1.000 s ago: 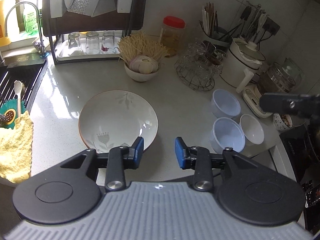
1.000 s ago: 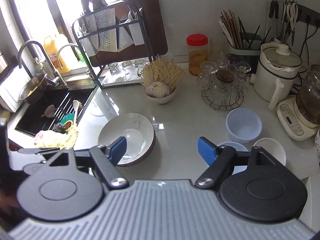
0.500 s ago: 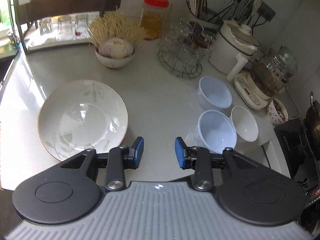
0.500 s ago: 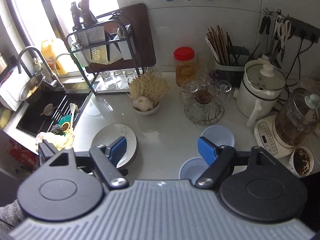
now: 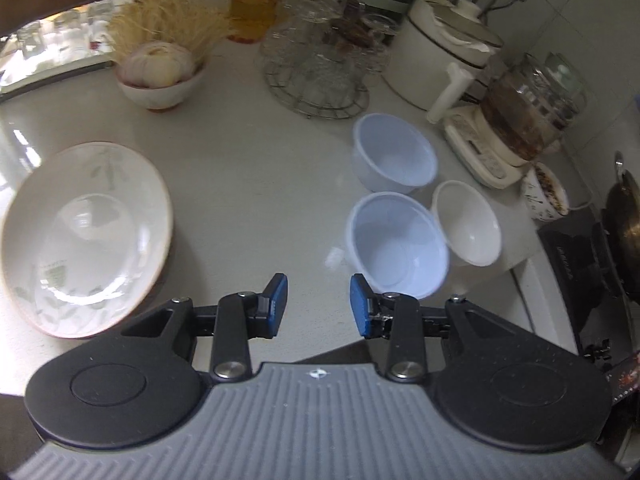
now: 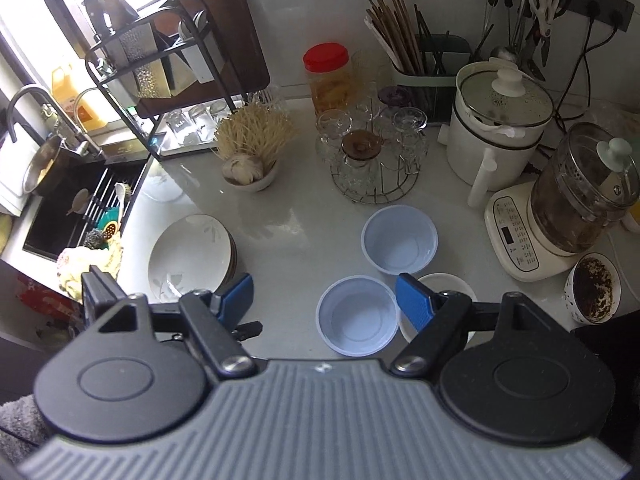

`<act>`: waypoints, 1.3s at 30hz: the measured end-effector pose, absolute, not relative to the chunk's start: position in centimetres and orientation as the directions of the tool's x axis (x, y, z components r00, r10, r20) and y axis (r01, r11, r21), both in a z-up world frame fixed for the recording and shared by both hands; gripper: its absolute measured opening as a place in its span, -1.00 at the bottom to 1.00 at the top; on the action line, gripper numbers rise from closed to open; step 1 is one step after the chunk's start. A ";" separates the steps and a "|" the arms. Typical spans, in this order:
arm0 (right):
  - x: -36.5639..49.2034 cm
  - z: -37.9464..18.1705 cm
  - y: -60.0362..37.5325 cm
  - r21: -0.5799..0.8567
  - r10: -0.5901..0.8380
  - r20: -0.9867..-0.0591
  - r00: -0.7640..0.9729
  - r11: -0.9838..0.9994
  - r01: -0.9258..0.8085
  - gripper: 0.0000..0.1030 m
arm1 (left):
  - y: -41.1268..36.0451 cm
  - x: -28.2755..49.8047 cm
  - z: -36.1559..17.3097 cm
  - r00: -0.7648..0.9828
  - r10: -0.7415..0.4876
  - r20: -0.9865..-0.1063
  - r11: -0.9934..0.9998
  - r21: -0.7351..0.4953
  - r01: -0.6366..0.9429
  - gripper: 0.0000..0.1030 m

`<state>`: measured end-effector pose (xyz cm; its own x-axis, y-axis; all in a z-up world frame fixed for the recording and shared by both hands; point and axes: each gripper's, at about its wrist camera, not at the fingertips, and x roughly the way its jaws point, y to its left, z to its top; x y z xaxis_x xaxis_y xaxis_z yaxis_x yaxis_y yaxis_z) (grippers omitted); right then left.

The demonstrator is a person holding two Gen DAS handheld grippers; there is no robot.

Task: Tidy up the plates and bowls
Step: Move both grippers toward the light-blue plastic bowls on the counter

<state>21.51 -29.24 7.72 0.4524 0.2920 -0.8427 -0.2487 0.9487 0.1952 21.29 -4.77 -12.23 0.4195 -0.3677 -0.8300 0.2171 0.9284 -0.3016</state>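
The near pale-blue bowl [image 5: 396, 244] sits on the tabletop [image 5: 248, 168] touching a small white bowl [image 5: 468, 228], with a second blue bowl [image 5: 394, 158] just behind; I judge them light, thin plastic that could skid or flex, so I would pinch the rim. The flowered plate [image 5: 84, 236], off to the left, looks ceramic, heavier, glossy and breakable; take it at the edge. My left hand-held gripper [image 5: 318, 306] hovers with jaws partly apart, holding nothing; the right hand-held gripper [image 6: 324, 298] stands wide open and empty. Since a second ago the left view has swung from the plate toward the bowls.
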 end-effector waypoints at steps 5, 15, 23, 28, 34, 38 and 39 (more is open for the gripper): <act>23.3 6.8 -29.7 0.231 0.321 -0.862 0.393 0.937 -0.261 0.54 | -6.3 22.0 -14.0 0.378 -0.378 -0.845 0.924 -0.320 0.210 -0.23; 26.0 4.9 -31.4 0.326 0.378 -0.883 0.279 0.921 -0.215 0.54 | -8.4 23.1 -15.2 0.357 -0.395 -0.846 0.916 -0.335 0.220 -0.23; 27.1 4.4 -34.2 0.357 0.402 -0.868 0.293 0.914 -0.195 0.54 | -10.9 24.0 -16.2 0.343 -0.411 -0.844 0.910 -0.361 0.203 -0.23; 27.9 3.5 -35.7 0.314 0.365 -0.877 0.311 0.928 -0.203 0.54 | -12.4 25.0 -16.9 0.348 -0.403 -0.846 0.915 -0.373 0.152 -0.23; 28.9 1.7 -36.5 0.318 0.368 -0.879 0.302 0.926 -0.202 0.54 | -12.8 26.2 -17.5 0.377 -0.331 -0.865 0.943 -0.319 0.096 -0.23; 29.7 -0.7 -36.7 0.323 0.366 -0.893 0.263 0.926 -0.193 0.53 | -12.2 26.7 -18.0 0.399 -0.279 -0.873 0.959 -0.278 0.060 -0.24; 29.7 -1.3 -36.5 0.315 0.357 -0.898 0.256 0.929 -0.192 0.52 | -11.9 26.8 -18.4 0.393 -0.283 -0.875 0.957 -0.286 0.053 -0.26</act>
